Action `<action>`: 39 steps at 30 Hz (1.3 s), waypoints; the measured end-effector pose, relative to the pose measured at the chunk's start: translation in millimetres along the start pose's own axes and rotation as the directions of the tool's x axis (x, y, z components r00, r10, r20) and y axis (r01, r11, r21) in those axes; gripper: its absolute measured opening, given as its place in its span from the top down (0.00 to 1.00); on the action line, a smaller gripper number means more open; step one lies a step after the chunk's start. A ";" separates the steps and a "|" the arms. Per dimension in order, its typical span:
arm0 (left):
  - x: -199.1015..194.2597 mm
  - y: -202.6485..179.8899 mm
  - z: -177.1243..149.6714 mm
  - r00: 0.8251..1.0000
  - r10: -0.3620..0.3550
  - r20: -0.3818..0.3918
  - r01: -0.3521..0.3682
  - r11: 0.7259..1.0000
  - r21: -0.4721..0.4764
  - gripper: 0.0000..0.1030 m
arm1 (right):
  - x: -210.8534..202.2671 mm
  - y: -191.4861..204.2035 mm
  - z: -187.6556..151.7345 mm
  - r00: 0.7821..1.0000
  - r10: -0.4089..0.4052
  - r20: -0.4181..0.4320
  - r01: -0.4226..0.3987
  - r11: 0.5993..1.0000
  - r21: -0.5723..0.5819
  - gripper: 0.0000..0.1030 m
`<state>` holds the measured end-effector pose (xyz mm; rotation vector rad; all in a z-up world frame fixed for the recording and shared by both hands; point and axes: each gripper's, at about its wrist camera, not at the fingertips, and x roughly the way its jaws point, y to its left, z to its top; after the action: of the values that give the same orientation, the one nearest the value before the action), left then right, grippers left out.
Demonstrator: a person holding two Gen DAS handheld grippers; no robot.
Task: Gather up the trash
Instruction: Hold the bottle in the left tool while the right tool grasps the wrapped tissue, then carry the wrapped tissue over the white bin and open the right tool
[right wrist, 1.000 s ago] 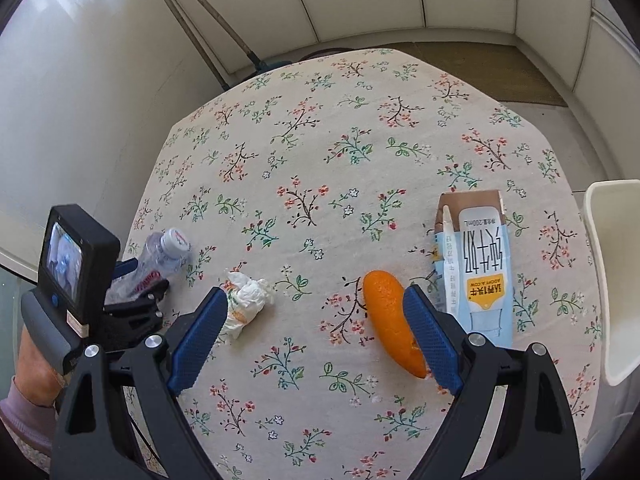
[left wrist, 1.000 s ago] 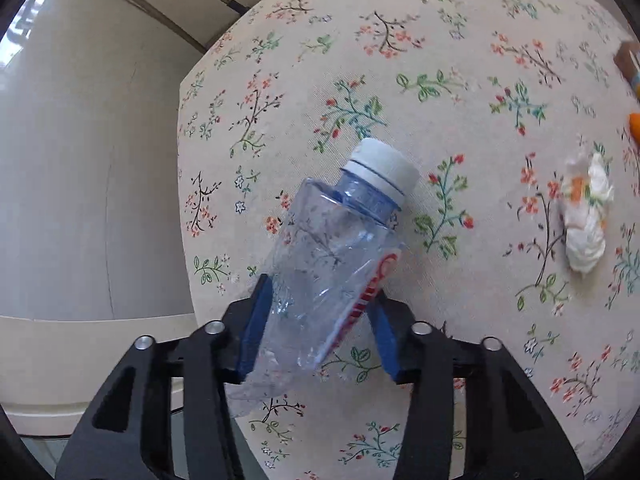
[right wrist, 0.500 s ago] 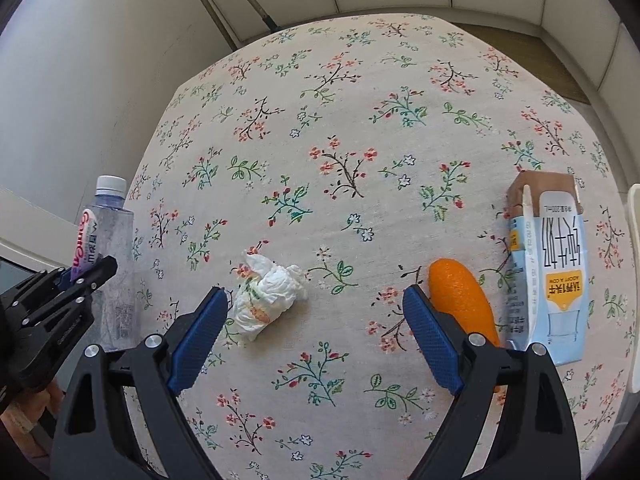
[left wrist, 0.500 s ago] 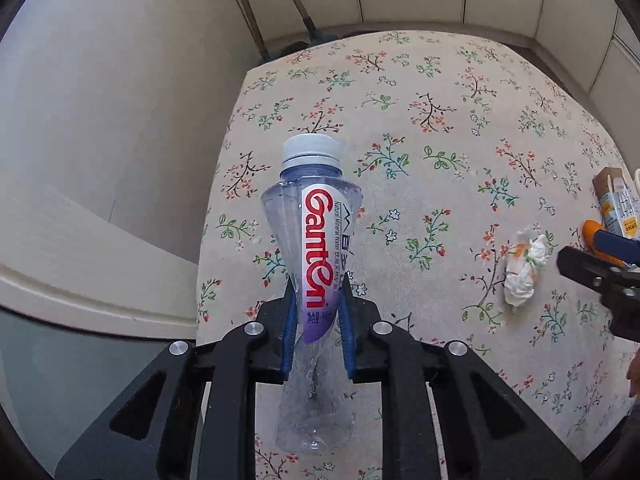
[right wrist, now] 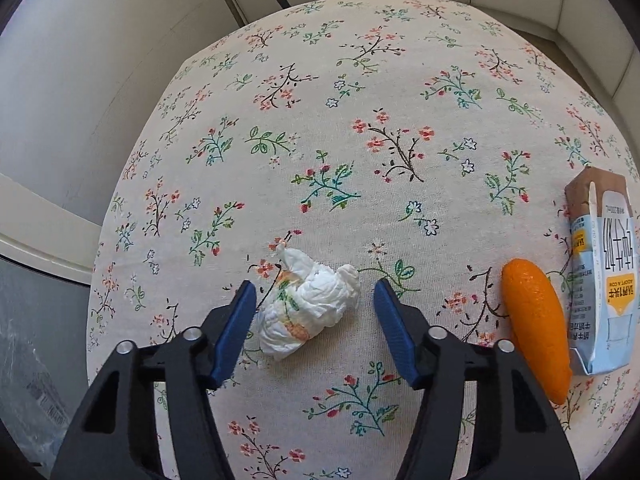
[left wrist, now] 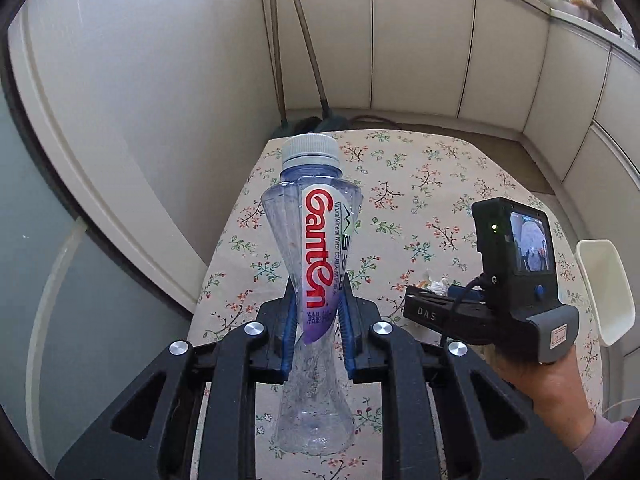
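Pale cabinet panels wrap the corner of the room, two mop handles (left wrist: 298,40) lean there, and in front sits the desk (right wrist: 400,80) under a flowered cloth. On that cloth, the crumpled tissue (right wrist: 308,310) is our landmark: to its right lies the orange peel (right wrist: 536,324), and just beyond the peel, touching or nearly so, a flattened milk carton (right wrist: 600,280) on its side. Nothing blocks the tissue. The right gripper (right wrist: 314,312) hangs over it with its blue pads on either side, jaws just drawing inward but not yet pressing the paper. Away to the tissue's left, the left gripper (left wrist: 318,332) is clamped tight on the clear water bottle (left wrist: 316,280), pinching its waist flat, cap up, lifted off the cloth. From the left wrist view the right hand (left wrist: 548,384) shows, and a white chair (left wrist: 608,288) stands at the desk's right edge.
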<state>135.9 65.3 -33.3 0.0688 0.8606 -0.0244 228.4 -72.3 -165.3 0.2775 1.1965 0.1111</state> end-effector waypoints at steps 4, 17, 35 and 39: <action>6.2 4.8 1.9 1.000 -0.011 -0.009 0.011 0.999 -0.039 0.82 | -0.6 4.1 1.4 1.000 0.006 0.013 -0.006 1.000 -0.030 0.63; 5.0 8.9 12.0 0.996 -0.086 0.022 0.088 0.986 -0.143 0.82 | -62.4 -2.5 4.6 0.986 -0.005 0.166 0.019 0.996 -0.084 0.64; -14.1 -53.3 23.3 0.976 -0.177 0.123 0.187 0.980 -0.073 0.82 | -184.9 -64.3 -12.5 0.913 -0.055 0.403 0.072 0.997 -0.027 0.64; -13.1 -68.1 22.7 0.974 -0.190 0.126 0.198 0.979 -0.054 0.82 | -206.1 -89.4 -15.2 0.890 -0.102 0.445 0.110 0.994 0.008 0.64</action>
<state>141.2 -4.4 -12.1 -0.0791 0.7443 -0.1822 133.6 -203.5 -8.8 0.2065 0.7502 -0.0384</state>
